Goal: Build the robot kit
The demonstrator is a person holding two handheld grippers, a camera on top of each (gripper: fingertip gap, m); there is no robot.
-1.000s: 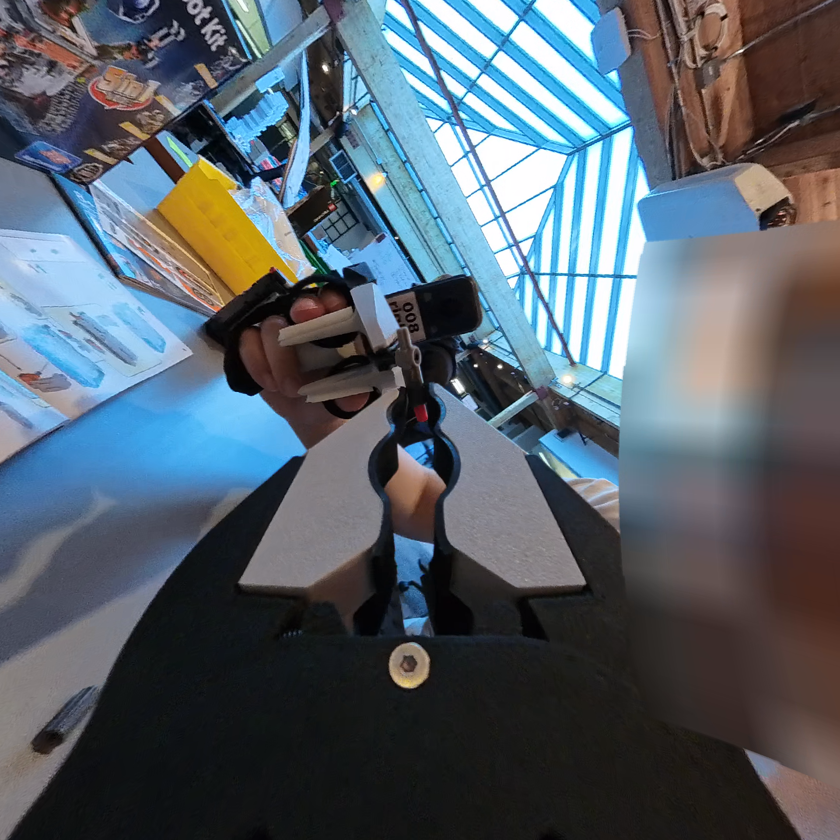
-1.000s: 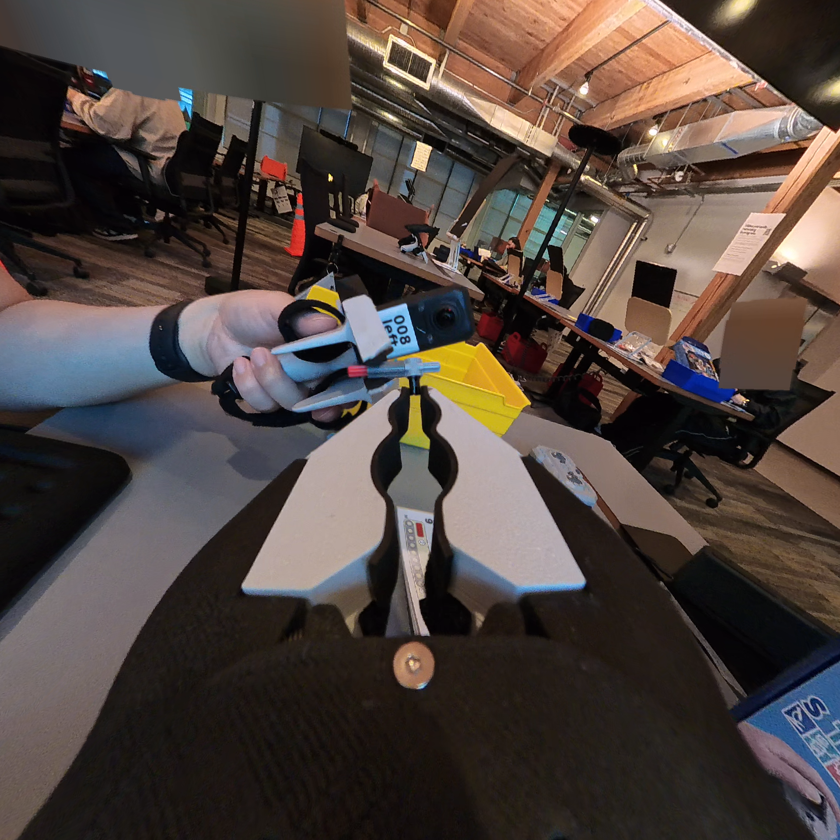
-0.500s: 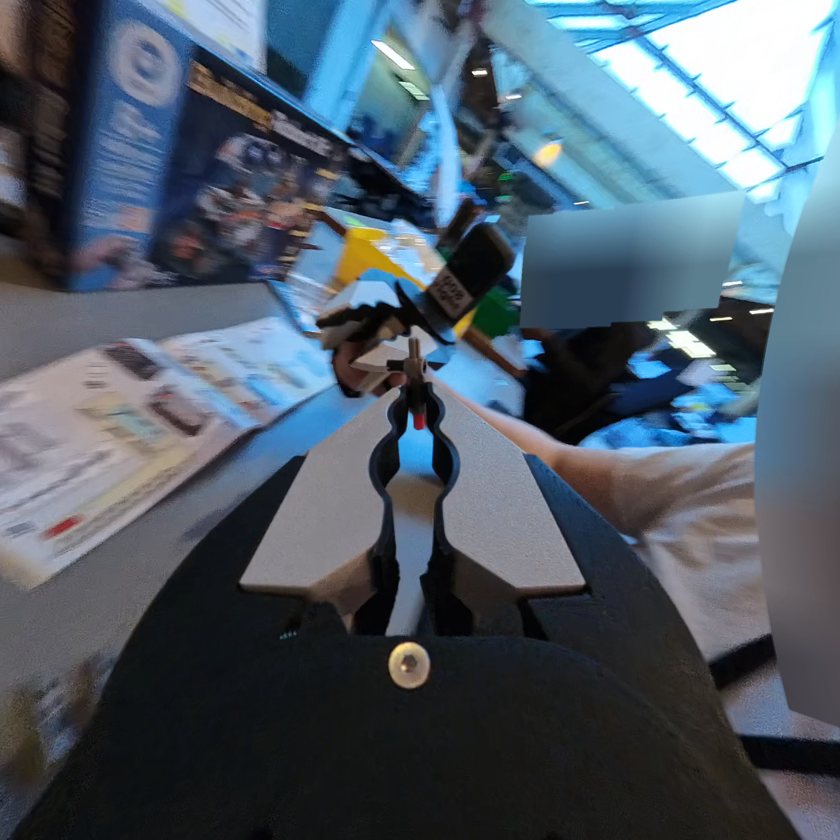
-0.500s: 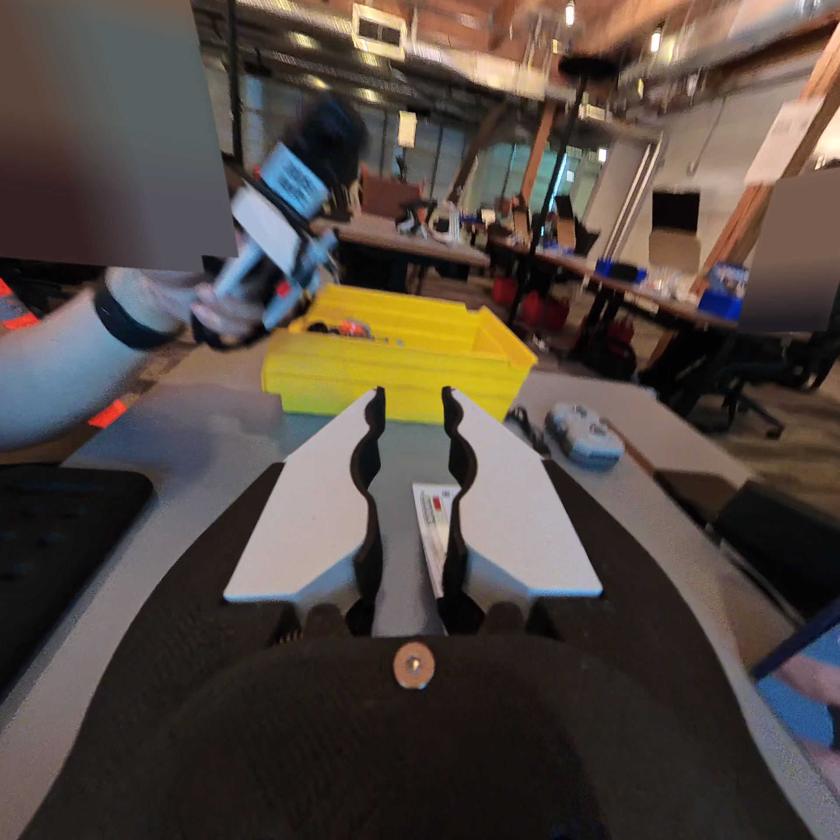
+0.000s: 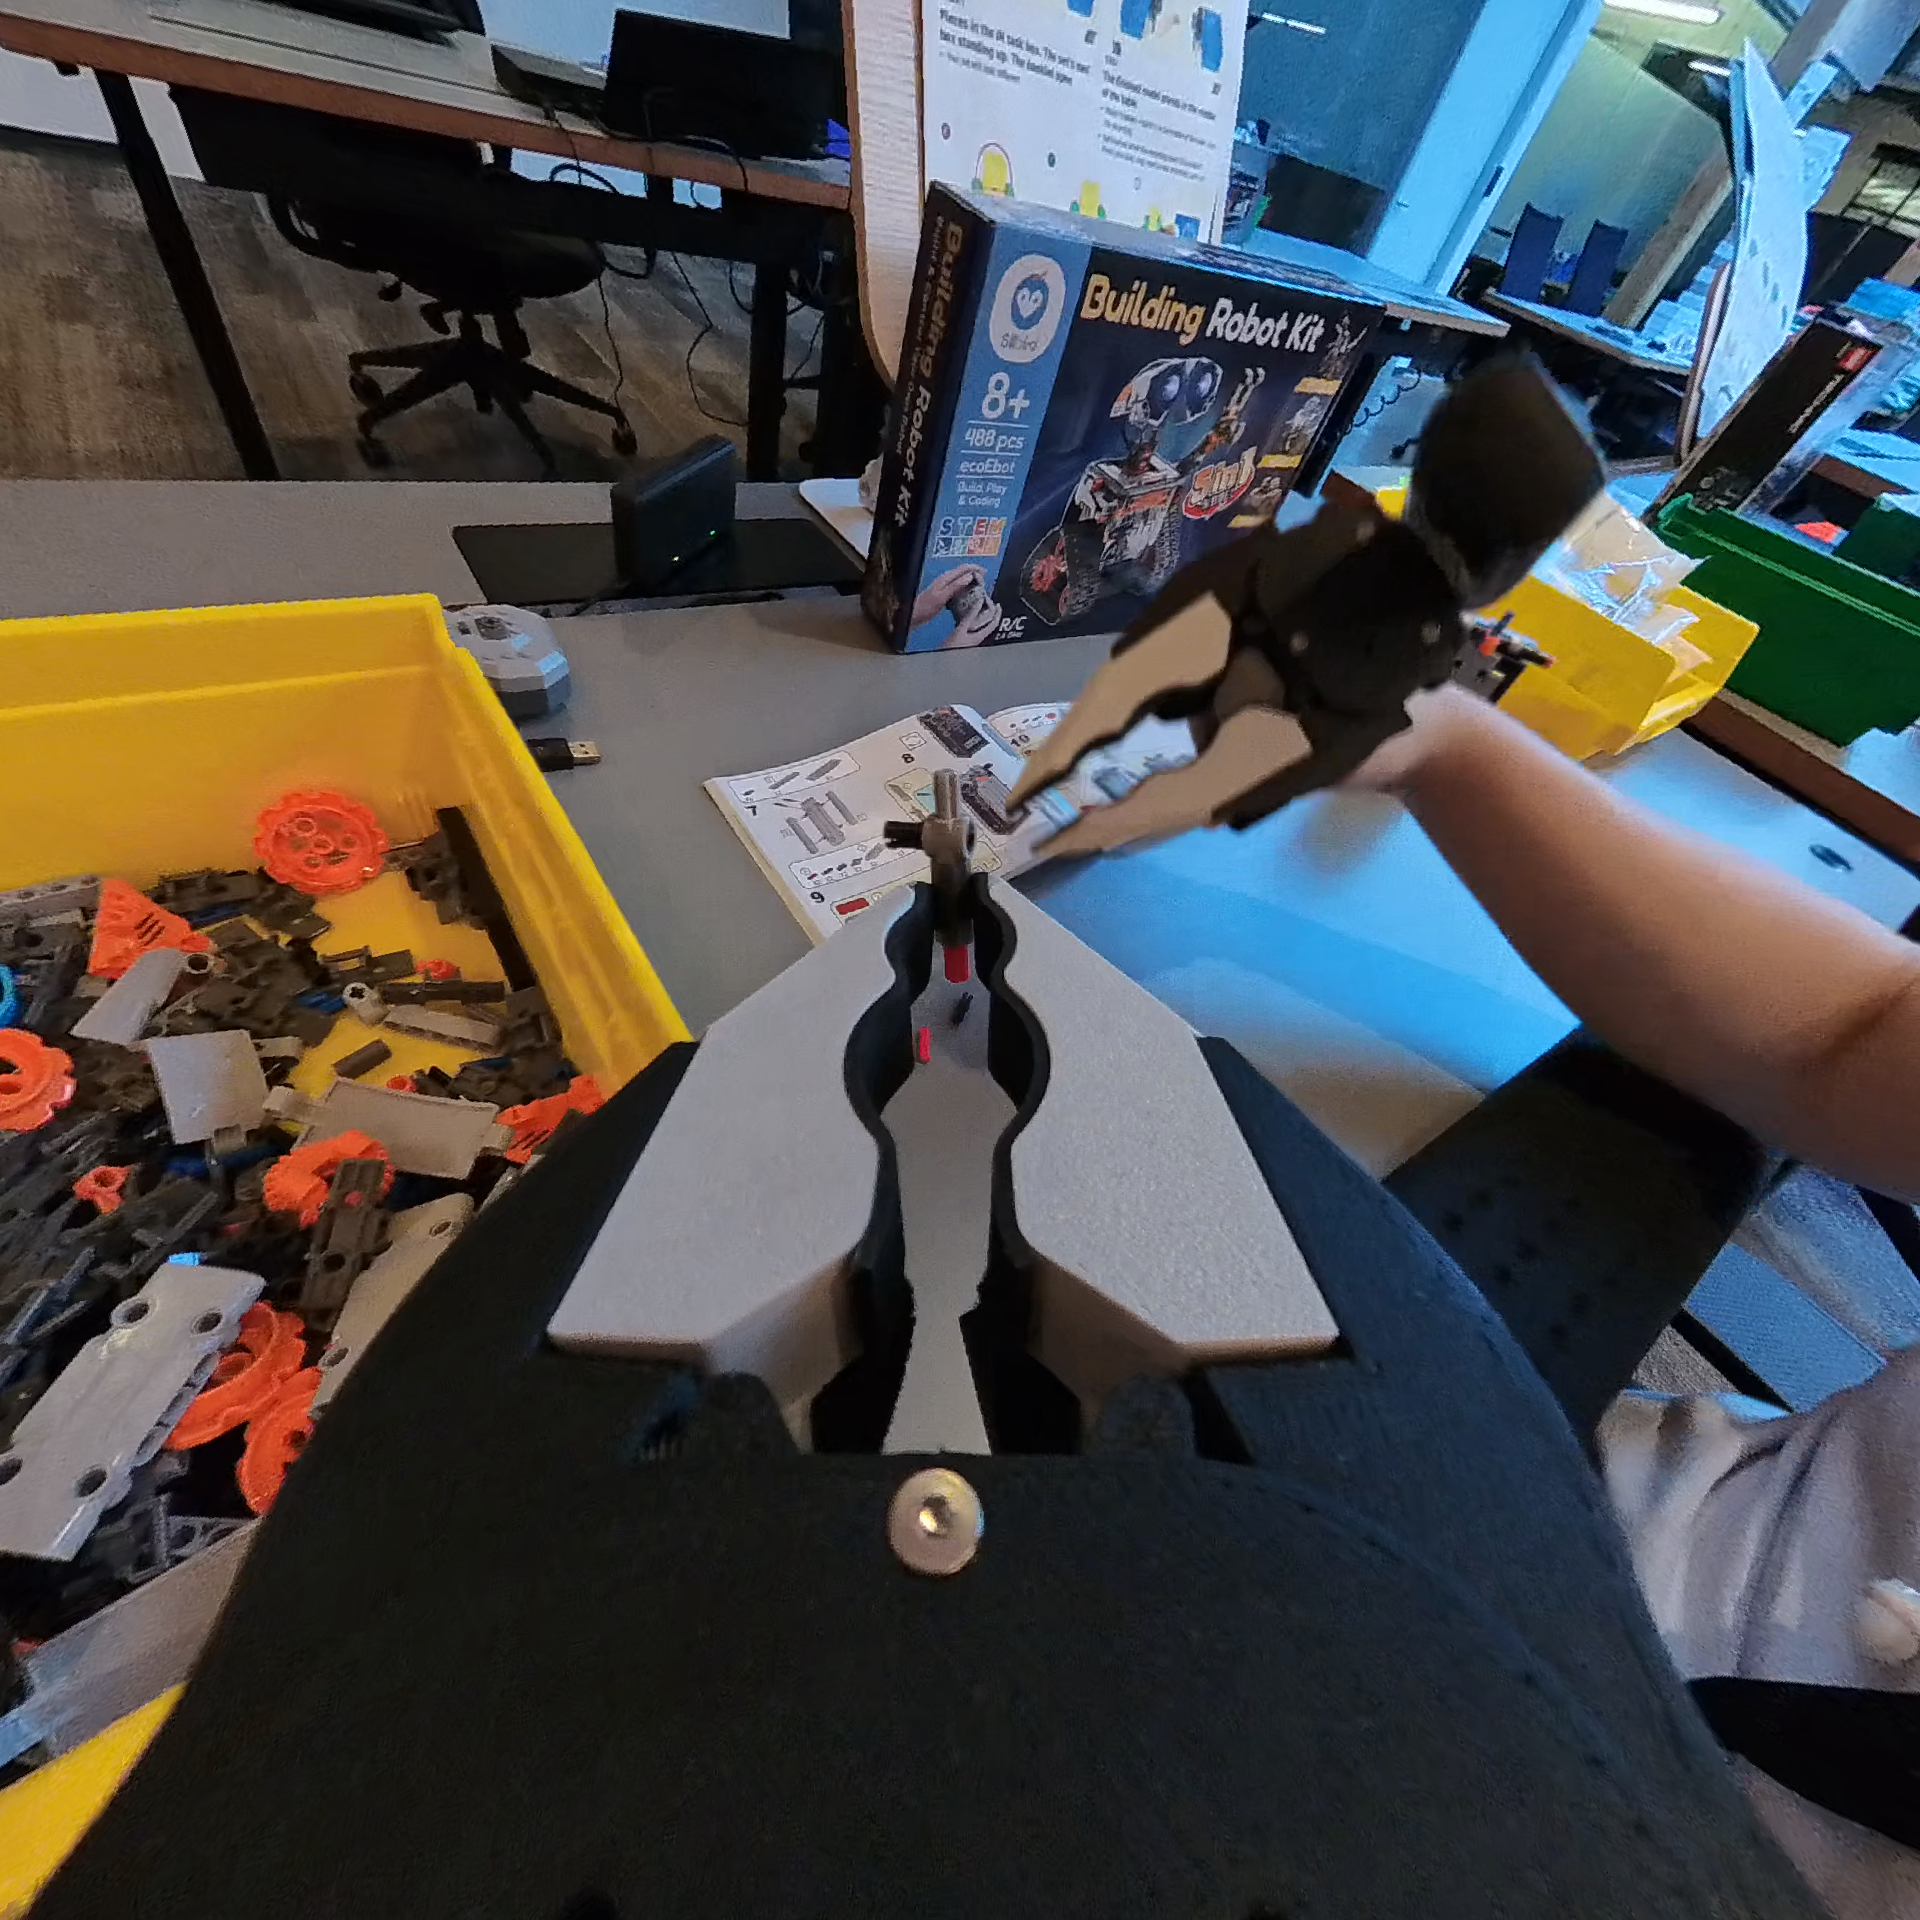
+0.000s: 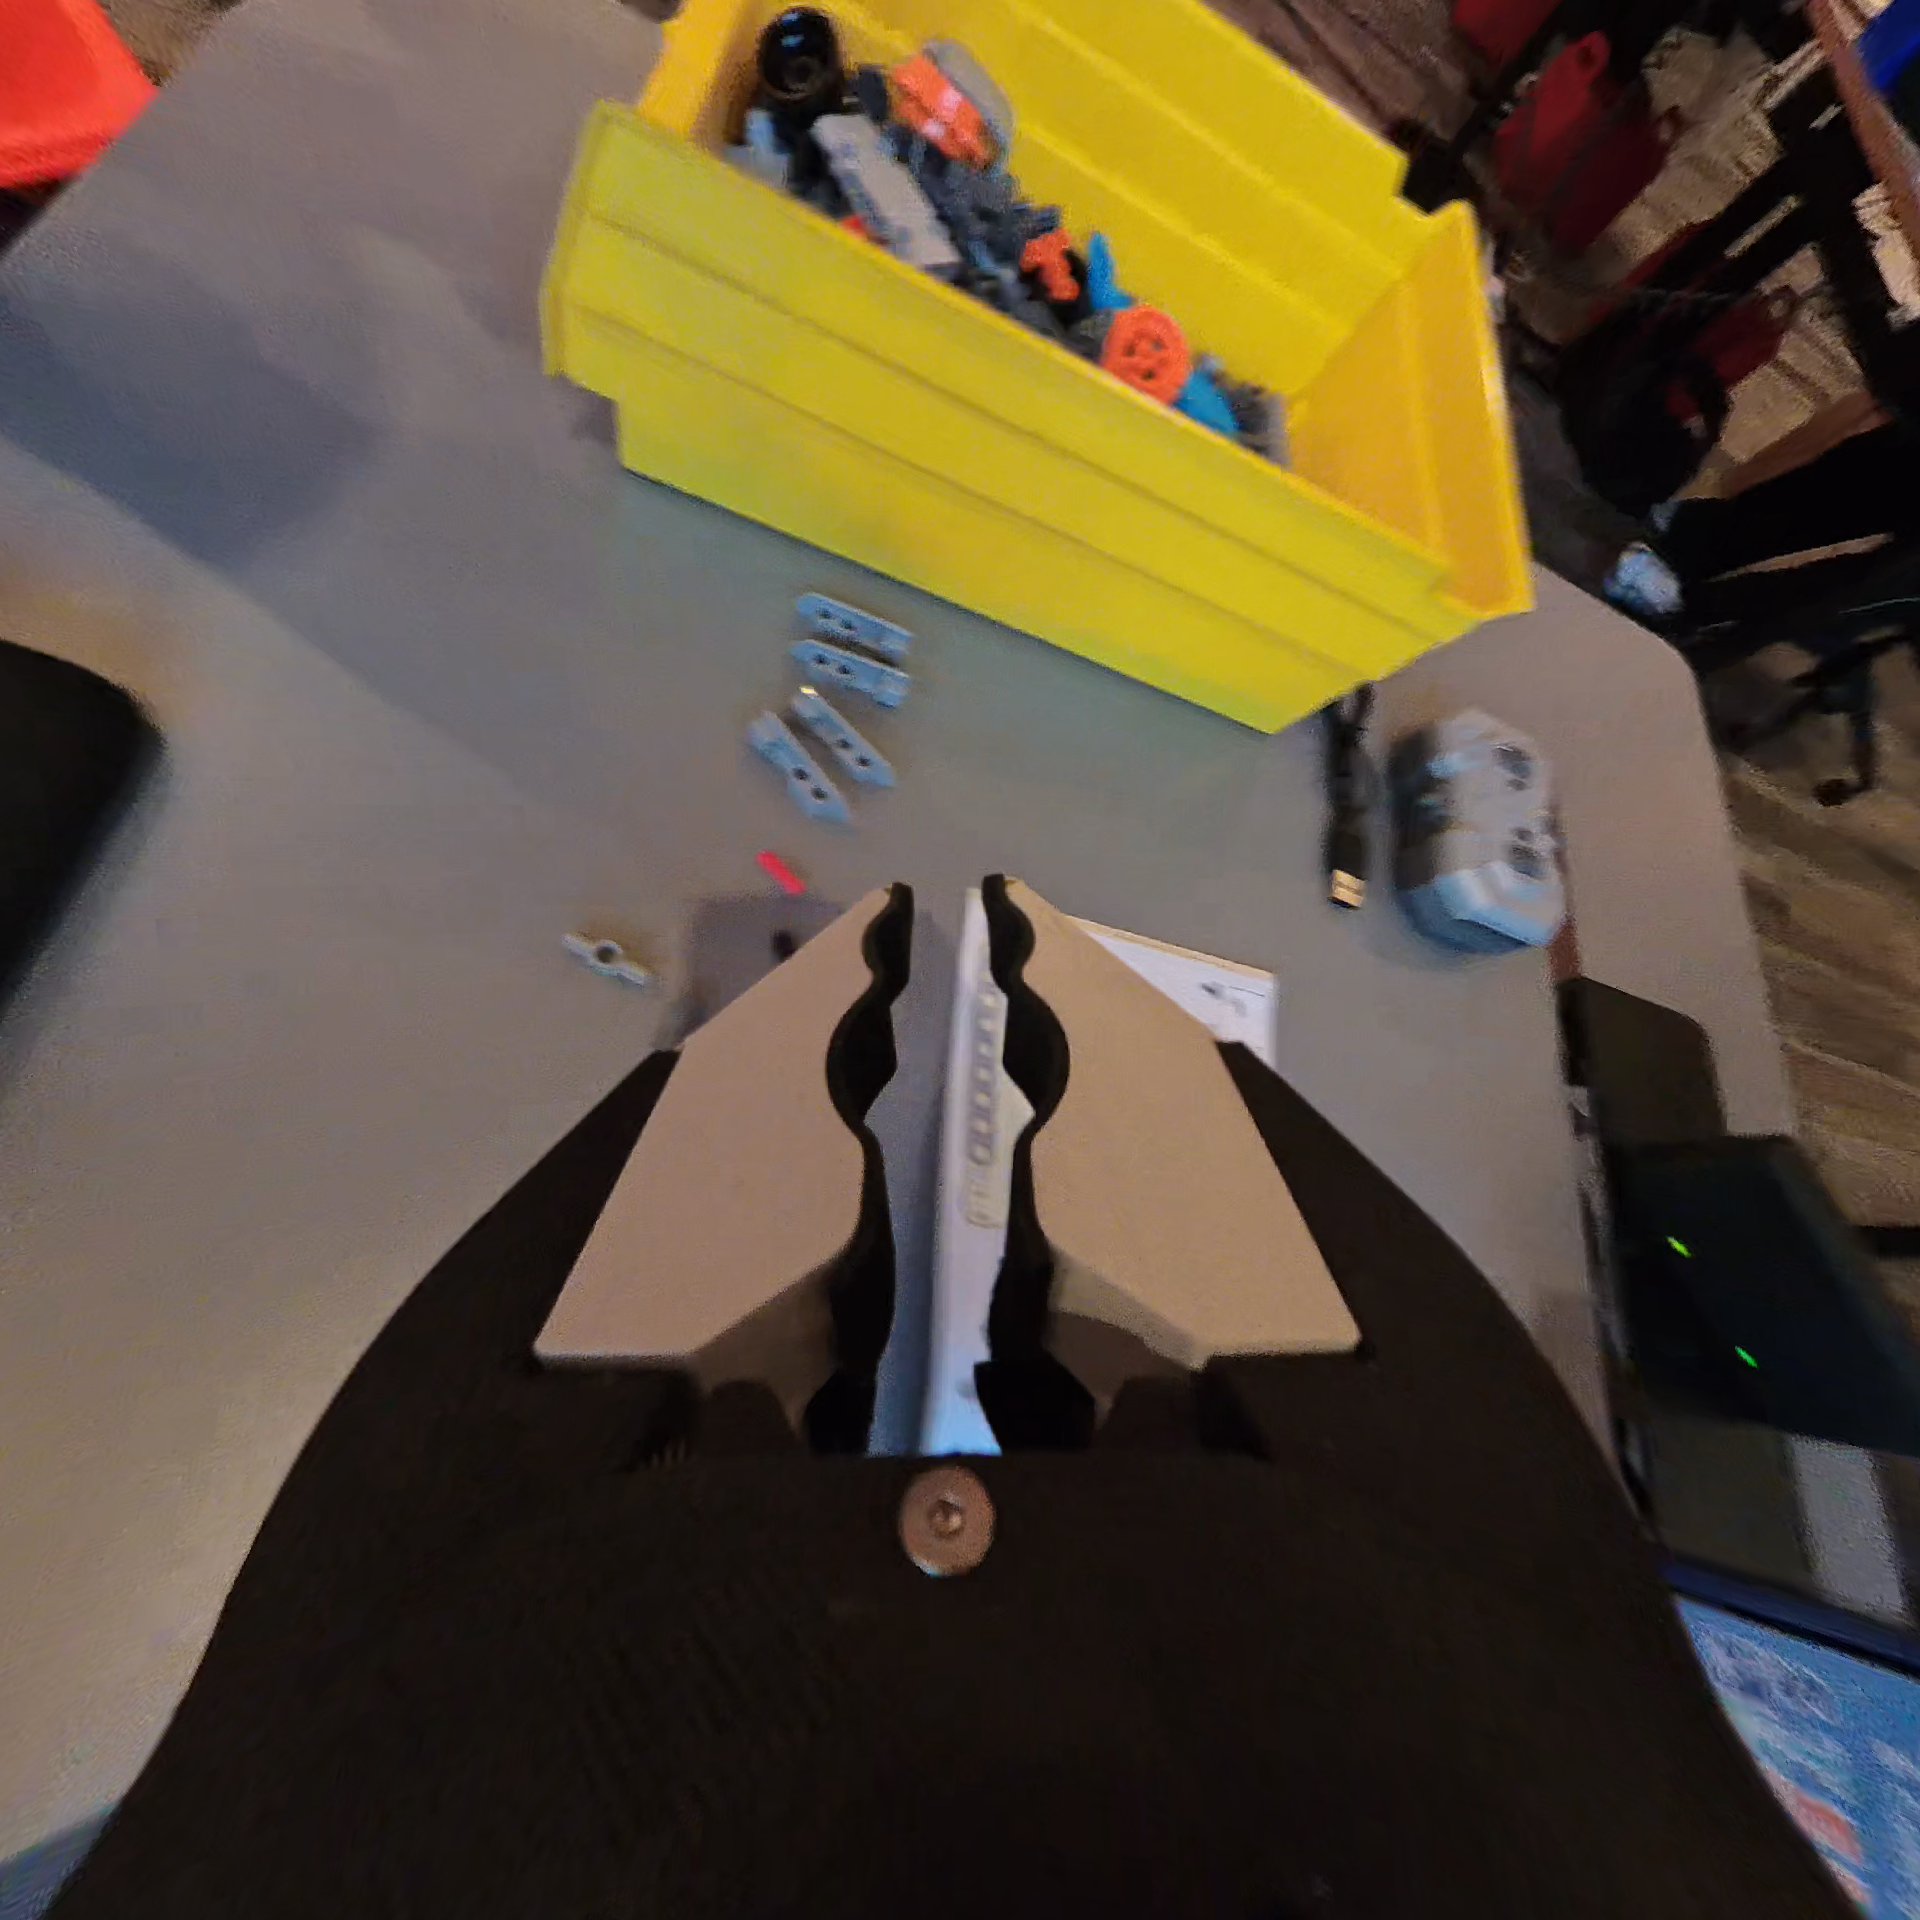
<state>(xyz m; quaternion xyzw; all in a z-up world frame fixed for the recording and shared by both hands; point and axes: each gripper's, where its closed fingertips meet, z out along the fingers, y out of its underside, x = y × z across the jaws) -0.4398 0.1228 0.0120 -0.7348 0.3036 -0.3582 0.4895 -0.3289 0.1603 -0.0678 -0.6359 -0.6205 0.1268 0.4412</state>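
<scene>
My left gripper [image 5: 951,896] is shut on a small assembly [image 5: 948,831]: a grey connector with a grey axle on top, a black pin at its side and a red end between the pads. It is held above the grey table [image 5: 675,727], over the edge of an instruction booklet [image 5: 831,831]. My right gripper [image 6: 948,891] is open and empty, low over the table and the booklet's edge [image 6: 1195,987]. In the left wrist view it [image 5: 1029,828] hovers just right of the assembly, apart from it.
A yellow bin [image 5: 540,831] of loose parts stands at the left; it also shows in the right wrist view [image 6: 1039,499]. Several grey beams [image 6: 831,707], a red pin [image 6: 779,871] and a grey connector [image 6: 606,954] lie on the table. A grey controller [image 6: 1475,831], a USB plug [image 6: 1345,821] and a kit box [image 5: 1122,447] stand nearby. My hands' fingertips stand some 15 cm from each other. To reach the USB plug [image 6: 1345,821] in a straight line is about 25 cm for my right fingers, about 30 cm for my left.
Both grippers came down from a raised pose towards the table. The right gripper was shut at the assembly's tip, then opened and drew away from it. The left kept its hold.
</scene>
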